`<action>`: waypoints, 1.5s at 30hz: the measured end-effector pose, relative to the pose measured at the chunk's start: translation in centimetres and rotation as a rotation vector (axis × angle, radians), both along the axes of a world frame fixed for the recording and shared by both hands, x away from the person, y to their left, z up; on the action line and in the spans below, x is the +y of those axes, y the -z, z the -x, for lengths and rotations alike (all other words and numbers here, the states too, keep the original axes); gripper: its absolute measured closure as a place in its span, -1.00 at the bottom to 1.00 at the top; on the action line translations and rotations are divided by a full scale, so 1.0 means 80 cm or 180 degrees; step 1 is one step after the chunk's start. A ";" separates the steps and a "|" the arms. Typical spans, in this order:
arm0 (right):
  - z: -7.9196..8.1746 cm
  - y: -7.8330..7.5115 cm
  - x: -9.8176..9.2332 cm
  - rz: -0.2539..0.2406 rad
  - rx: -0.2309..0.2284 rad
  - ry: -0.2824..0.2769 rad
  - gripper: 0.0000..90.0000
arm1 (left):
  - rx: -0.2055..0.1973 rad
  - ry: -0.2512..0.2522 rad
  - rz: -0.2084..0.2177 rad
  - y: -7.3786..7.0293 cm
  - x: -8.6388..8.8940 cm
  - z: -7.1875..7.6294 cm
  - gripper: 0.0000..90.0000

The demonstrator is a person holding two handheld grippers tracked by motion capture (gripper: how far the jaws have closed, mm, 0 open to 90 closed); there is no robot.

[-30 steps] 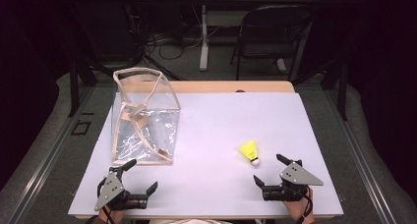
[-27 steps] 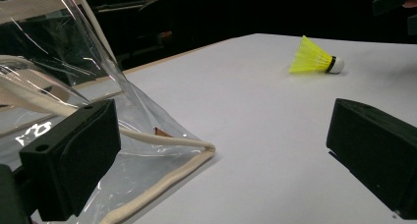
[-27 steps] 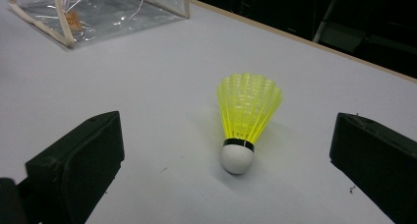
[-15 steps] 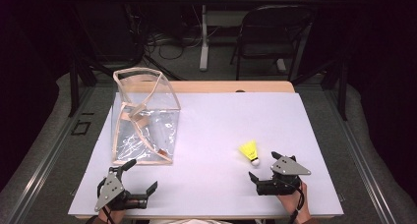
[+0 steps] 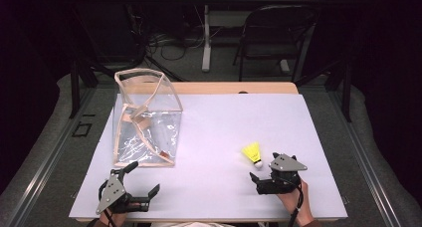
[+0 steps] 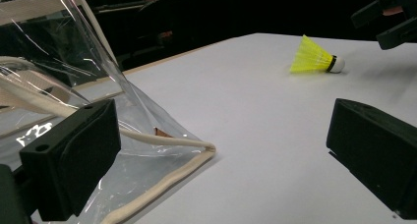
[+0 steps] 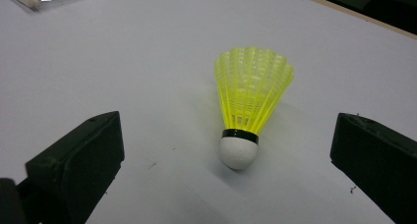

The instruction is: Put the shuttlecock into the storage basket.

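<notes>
White tabletop fills the middle of the high view, with dark floor, cables and a folding chair behind it. A clear plastic bag with cream trim stands at the left half of the table. The yellow shuttlecock lies on its side toward the near right, just beside the right gripper, whose jaws stand apart. The left gripper sits at the near left edge, just in front of the bag, jaws spread too.

From the left gripper view, the bag's trimmed corner lies close to the left jaw — no contact that I can make out — and the shuttlecock rests well off across the table.

From the right gripper view, the shuttlecock lies between the wide-parted jaws, white cork end toward the camera, touching neither.
</notes>
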State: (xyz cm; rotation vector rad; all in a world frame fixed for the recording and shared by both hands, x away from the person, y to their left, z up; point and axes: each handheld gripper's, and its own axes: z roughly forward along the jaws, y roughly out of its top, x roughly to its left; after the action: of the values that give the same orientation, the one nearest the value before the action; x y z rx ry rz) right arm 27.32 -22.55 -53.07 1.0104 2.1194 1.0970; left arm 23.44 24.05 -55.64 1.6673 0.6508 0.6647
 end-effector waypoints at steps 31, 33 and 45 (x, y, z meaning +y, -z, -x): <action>-0.045 -0.006 0.023 0.0168 0.0647 0.0218 -1.00 | 0.0012 -0.0001 0.0008 0.000 0.000 -0.001 -1.00; -0.048 -0.006 0.025 0.0202 0.0700 0.0244 -1.00 | 0.0011 0.0006 0.0001 0.000 0.000 -0.001 -1.00; -0.056 -0.004 0.035 0.0397 0.0921 0.0398 -0.80 | 0.0021 0.0019 -0.0002 0.001 0.000 -0.001 -1.00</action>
State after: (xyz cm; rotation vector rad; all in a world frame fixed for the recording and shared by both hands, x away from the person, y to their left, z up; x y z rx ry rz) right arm 31.79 -19.74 -52.72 1.2855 2.2796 0.7864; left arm 23.55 24.02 -55.68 1.6721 0.6503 0.6554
